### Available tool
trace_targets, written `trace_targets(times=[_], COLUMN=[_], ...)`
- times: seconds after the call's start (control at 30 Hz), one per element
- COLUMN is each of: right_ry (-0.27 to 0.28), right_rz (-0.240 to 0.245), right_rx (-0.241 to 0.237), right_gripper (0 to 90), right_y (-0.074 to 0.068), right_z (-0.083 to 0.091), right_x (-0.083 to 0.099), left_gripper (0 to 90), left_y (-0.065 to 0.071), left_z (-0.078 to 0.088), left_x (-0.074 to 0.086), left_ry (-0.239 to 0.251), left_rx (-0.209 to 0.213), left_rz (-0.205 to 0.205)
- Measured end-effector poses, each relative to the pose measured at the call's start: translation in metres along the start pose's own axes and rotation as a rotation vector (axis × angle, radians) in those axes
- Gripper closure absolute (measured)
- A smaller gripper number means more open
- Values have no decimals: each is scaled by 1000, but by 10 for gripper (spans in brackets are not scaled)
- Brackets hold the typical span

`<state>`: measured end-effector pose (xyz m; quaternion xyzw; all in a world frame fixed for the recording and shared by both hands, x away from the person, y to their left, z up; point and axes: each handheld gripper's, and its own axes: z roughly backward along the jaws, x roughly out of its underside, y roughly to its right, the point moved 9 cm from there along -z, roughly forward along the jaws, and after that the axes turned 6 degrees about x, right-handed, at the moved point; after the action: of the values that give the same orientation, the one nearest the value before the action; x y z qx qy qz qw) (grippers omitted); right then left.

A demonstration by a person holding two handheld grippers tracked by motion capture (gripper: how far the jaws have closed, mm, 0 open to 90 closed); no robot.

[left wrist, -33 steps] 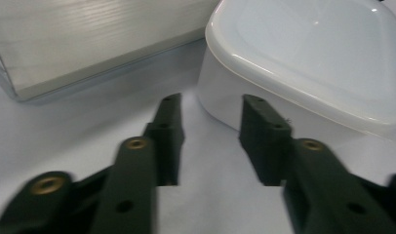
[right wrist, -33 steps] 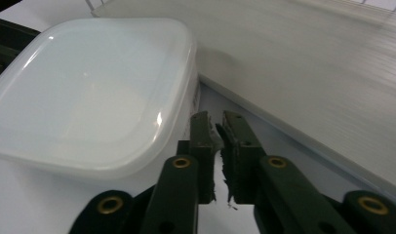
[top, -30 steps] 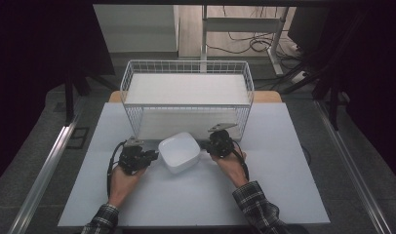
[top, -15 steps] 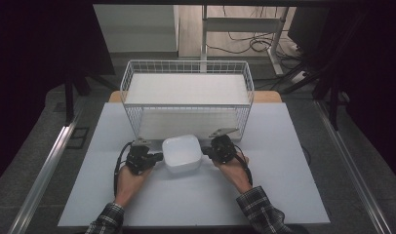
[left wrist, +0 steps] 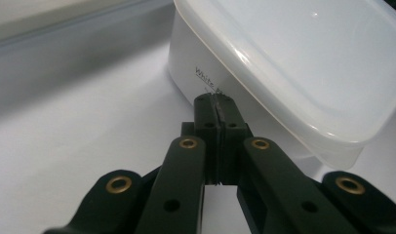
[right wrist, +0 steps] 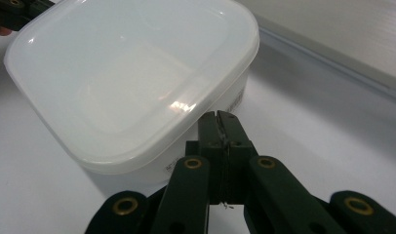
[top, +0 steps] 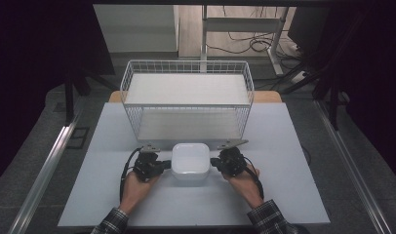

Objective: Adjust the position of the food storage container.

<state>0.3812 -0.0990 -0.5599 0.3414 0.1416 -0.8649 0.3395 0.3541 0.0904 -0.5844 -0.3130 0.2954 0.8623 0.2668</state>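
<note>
A white lidded plastic container [top: 190, 161] sits on the white table in front of the wire basket. My left gripper [top: 166, 165] is shut, and its tips rest against the container's left side. My right gripper [top: 214, 163] is shut too, with its tips at the right side. In the left gripper view the closed jaws [left wrist: 216, 100] meet the container [left wrist: 293, 63] wall just under its printed label. The right gripper view has the closed jaws [right wrist: 217, 117] under the lid's rim of the container [right wrist: 132, 73]. Nothing lies between either pair of jaws.
A white wire basket [top: 186, 97] with a white board inside stands just behind the container. The white table top [top: 284, 185] extends to both sides and toward the person. A metal rail runs along the floor at the left, and cables lie on the floor beyond the table.
Both grippers and the container between them have shifted slightly right and toward the person. The container has turned from skewed to square with the table.
</note>
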Motion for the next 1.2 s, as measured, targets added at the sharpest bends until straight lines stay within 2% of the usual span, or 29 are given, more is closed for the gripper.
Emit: trace_targets(times=[0.2,0.3,0.43,0.5,0.57,0.6,0.67,0.73,0.77,0.83,0.87,0.9,0.93,0.97,1.1,1.13,1.2], right_ry=[-2,-5,-7,-1,13,32,43,64,81,87,94,103,105,105,101,100,102], right_rz=[2,16,23,12,13,10,2,-12,-5,-11,-18,-20,-18,-18,5,11,12], right_rx=[4,6,8,19,43,56,51,49,52,53,50,45,46,46,57,69,72], right_gripper=[889,889,877,870,852,803,779,707,637,613,586,514,478,478,296,216,186], right_y=[-4,-8,-11,-9,-5,2,4,8,11,13,13,15,15,15,18,18,19], right_z=[16,22,26,27,29,34,36,42,47,49,51,55,57,57,59,58,57], right_x=[16,22,26,25,24,23,23,23,24,25,26,29,30,30,37,39,39], left_gripper=[900,900,890,835,776,710,678,568,456,349,349,287,259,259,154,100,92], left_y=[21,27,28,27,24,22,20,20,20,20,21,21,21,22,24,24,23], left_z=[1,3,5,8,15,21,27,32,37,39,40,42,42,43,46,46,46], left_x=[9,14,14,13,14,15,15,16,17,19,21,27,27,29,31,30,28], left_ry=[-25,-33,-30,-20,-9,-1,11,31,43,46,46,41,41,43,61,66,77], left_rx=[20,30,51,59,43,30,22,23,10,6,6,2,2,6,19,18,16], left_rz=[-27,-35,-22,-14,-20,-30,-39,-52,-72,-82,-88,-97,-97,-101,-110,-115,-125])
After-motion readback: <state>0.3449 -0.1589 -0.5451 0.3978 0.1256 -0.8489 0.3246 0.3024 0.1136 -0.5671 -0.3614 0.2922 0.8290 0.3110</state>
